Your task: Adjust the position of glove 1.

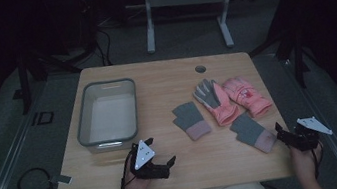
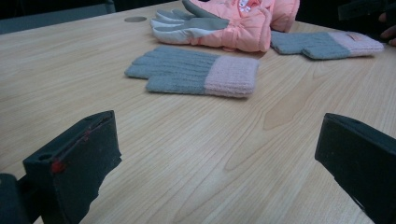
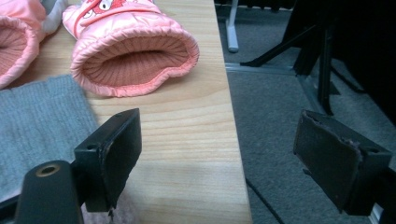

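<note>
From the high view, the table (image 1: 119, 182) carries four gloves on its right half and a grey bin (image 1: 82, 118) on its left, and the bin looks empty. The left gripper (image 1: 161, 157) sits near the front edge, just in front of the bin, jaws spread, holding nothing. The right gripper (image 1: 283, 134) hovers at the table's right edge, just beside the near grey knit glove (image 1: 254, 132), also empty. If the gloves are bound for the bin, nothing is in yet; all four are left.

Over to the left gripper view: jaws wide apart over bare wood, and ahead lies the other grey knit glove (image 2: 194, 72) with its pink cuff, flat and untouched. Behind it, the pink padded glove (image 2: 224, 28) lies palm up.

Now the right gripper view: jaws apart, one over the wood, the other out past the table's edge above the floor. The second pink padded glove (image 3: 133, 51) shows its open cuff just ahead, and the near grey glove's knit lies at the left, close to the left-hand jaw but not gripped.
</note>
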`<state>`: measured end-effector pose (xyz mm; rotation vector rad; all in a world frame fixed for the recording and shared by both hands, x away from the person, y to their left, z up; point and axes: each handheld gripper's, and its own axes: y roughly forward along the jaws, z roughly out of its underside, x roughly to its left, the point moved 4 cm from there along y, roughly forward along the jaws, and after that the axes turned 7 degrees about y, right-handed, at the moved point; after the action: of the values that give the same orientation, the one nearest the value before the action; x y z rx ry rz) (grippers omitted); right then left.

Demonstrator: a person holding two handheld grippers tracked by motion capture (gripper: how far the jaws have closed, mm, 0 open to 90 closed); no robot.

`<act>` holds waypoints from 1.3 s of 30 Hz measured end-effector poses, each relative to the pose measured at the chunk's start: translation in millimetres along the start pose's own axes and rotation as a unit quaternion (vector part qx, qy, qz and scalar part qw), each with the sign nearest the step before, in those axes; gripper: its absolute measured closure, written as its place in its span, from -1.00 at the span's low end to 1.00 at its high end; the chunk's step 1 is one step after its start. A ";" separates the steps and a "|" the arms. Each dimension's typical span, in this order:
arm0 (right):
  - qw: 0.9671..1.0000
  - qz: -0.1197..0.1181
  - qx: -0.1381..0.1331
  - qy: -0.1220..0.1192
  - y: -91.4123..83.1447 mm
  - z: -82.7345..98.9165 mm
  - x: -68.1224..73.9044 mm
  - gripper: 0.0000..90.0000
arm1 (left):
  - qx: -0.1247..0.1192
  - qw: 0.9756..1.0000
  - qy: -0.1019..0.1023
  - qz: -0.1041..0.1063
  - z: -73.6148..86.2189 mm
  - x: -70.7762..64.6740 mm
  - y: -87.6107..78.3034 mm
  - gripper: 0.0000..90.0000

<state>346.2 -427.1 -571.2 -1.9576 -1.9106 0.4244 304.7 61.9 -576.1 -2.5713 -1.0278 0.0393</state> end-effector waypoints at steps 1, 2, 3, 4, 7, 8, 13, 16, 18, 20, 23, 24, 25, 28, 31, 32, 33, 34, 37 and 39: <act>1.000 -0.005 0.004 0.004 0.2 0.1 -0.1 -0.66 | 0.000 1.000 0.000 0.001 0.0 0.0 0.0 -1.00; 1.000 -0.007 0.007 0.005 0.3 0.3 -0.4 -0.66 | 0.000 1.000 0.000 0.002 0.0 0.0 0.0 -1.00; 1.000 -0.008 0.007 0.006 0.2 0.4 -0.5 -0.66 | 0.000 1.000 0.000 0.002 0.0 0.1 0.0 -1.00; 1.000 -0.009 0.008 0.006 0.0 0.4 -0.1 -0.66 | 0.000 1.000 0.000 0.002 0.0 0.1 0.0 -1.00; 1.000 -0.018 0.016 0.010 -2.5 -2.6 2.6 -0.66 | -0.003 1.000 -0.001 -0.001 0.0 0.2 -0.5 -1.00; 1.000 -0.022 0.014 0.010 -3.9 -4.6 4.1 -0.66 | -0.004 1.000 -0.002 -0.001 0.1 0.4 -0.6 -1.00; 0.999 -0.032 0.011 -0.006 -6.8 -17.4 12.4 -0.66 | -0.004 1.000 -0.002 0.000 0.1 0.3 -0.6 -1.00; 0.999 -0.039 0.002 -0.012 -10.5 -28.5 16.5 -0.66 | -0.003 1.000 0.001 -0.001 0.0 -0.1 -0.5 -1.00; 0.999 -0.041 -0.007 -0.018 -13.8 -37.0 19.0 -0.66 | -0.004 1.000 0.002 -0.001 0.0 -0.1 -0.6 -1.00; 0.999 -0.042 -0.014 -0.023 -16.5 -45.3 21.3 -0.66 | -0.004 1.000 0.001 -0.001 0.0 -0.1 -0.6 -1.00; 0.998 -0.052 -0.021 -0.026 -19.8 -57.2 26.9 -0.66 | -0.005 1.000 0.000 -0.001 0.0 0.0 -0.7 -1.00; 0.998 -0.056 -0.021 -0.029 -20.6 -60.9 29.3 -0.66 | -0.005 1.000 -0.001 0.000 0.0 0.1 -0.7 -1.00; 0.997 -0.060 -0.023 -0.030 -21.5 -64.5 31.8 -0.66 | -0.005 1.000 -0.002 0.000 0.0 0.1 -0.6 -1.00; 0.996 -0.081 -0.014 -0.042 -22.1 -74.6 40.5 -0.70 | -0.005 1.000 0.000 0.000 0.0 -0.1 -0.6 -1.00; 0.993 -0.103 0.007 -0.057 -20.9 -83.9 49.8 -0.72 | -0.003 1.000 0.004 0.000 -0.1 -0.6 -0.4 -1.00; 0.992 -0.108 0.009 -0.060 -21.4 -87.0 52.8 -0.73 | -0.003 1.000 0.004 0.000 -0.1 -0.8 -0.3 -1.00; 0.992 -0.112 0.004 -0.060 -22.4 -90.2 55.6 -0.72 | -0.003 1.000 0.005 0.000 -0.1 -0.7 -0.4 -1.00; 0.992 -0.114 0.001 -0.062 -23.3 -93.3 58.2 -0.71 | -0.004 1.000 0.004 0.000 -0.1 -0.7 -0.5 -1.00; 0.991 -0.122 0.007 -0.062 -24.7 -101.6 66.2 -0.69 | -0.006 1.000 0.001 0.001 -0.1 -0.3 -0.6 -1.00; 0.991 -0.124 0.004 -0.057 -25.1 -106.7 71.0 -0.68 | -0.005 1.000 0.001 0.002 0.0 -0.2 -0.6 -1.00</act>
<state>375.6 -361.7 -462.1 -1.6933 -2.1861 0.4813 304.2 62.1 -575.9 -2.5816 -1.0258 0.0327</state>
